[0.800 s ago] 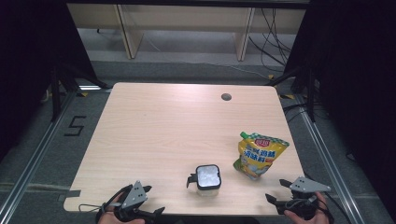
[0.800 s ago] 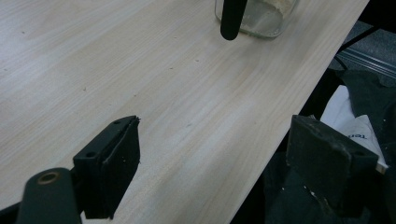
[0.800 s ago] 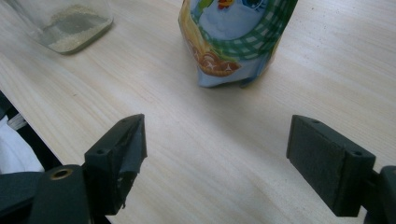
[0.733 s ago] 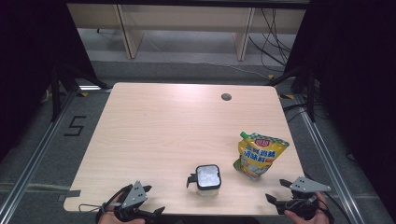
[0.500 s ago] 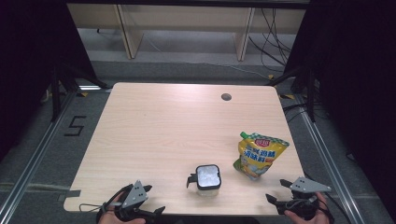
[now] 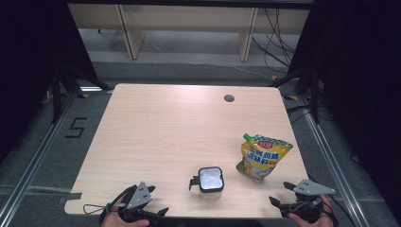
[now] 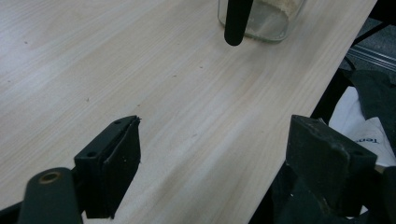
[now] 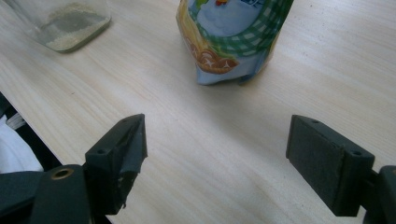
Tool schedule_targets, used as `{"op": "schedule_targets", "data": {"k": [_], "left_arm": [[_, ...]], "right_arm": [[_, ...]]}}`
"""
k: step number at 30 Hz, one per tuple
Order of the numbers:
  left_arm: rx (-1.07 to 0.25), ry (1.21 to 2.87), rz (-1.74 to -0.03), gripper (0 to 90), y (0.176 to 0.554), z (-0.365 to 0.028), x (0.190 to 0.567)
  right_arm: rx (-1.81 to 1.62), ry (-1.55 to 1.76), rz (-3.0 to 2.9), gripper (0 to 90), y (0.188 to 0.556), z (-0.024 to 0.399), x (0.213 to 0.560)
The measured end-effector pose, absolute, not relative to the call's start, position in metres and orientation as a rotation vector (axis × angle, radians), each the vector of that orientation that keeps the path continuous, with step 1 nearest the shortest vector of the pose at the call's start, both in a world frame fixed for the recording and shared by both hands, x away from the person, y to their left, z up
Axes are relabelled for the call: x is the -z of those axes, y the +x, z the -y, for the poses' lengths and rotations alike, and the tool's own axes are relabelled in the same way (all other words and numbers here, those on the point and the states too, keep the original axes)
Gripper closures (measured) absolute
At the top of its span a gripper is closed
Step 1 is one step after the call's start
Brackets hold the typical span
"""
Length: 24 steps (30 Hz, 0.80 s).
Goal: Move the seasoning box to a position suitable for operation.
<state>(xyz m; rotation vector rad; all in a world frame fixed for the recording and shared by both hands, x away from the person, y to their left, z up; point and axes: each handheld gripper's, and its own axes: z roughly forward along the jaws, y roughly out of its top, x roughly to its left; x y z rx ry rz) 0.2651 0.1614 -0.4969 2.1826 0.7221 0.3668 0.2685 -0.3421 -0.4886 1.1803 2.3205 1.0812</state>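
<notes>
A clear glass jar (image 6: 210, 181) with a square lid and a black handle stands near the front edge of the wooden table (image 6: 170, 127). Its base with pale grains inside appears in the left gripper view (image 7: 266, 21) and the right gripper view (image 8: 63, 23). A yellow spouted pouch (image 6: 262, 157) lies to the jar's right and is seen close up as the pouch (image 8: 233, 39). My left gripper (image 6: 156, 212) rests open at the front left edge, its jaws (image 7: 210, 163) empty. My right gripper (image 6: 279, 201) sits open at the front right, empty (image 8: 215, 154), just short of the pouch.
A round cable hole (image 6: 229, 98) is set in the table's far side. Beyond the table stand wooden shelving legs (image 6: 125, 33) and loose cables on the floor. Metal rails (image 6: 33, 165) run along both sides. White cloth (image 7: 364, 126) shows below the front edge.
</notes>
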Motion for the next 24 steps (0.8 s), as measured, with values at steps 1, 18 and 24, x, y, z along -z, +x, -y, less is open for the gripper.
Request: {"op": "schedule_targets", "data": {"k": [1,18,24], "left_arm": [[-0.367,2.183,-0.722,17.8,0.265,-0.161,0.497],[-0.35,2.14,-0.585,33.6,0.293,-0.12,0.493],[-0.302,2.127,-0.512,45.3,0.297,-0.1,0.488]], "right_arm": [[-1.081,1.18,-2.321,21.4,0.268,0.342,0.489],[-1.086,1.149,-2.319,21.5,0.27,0.342,0.49],[-1.098,1.152,-2.323,21.5,0.27,0.342,0.491]]}}
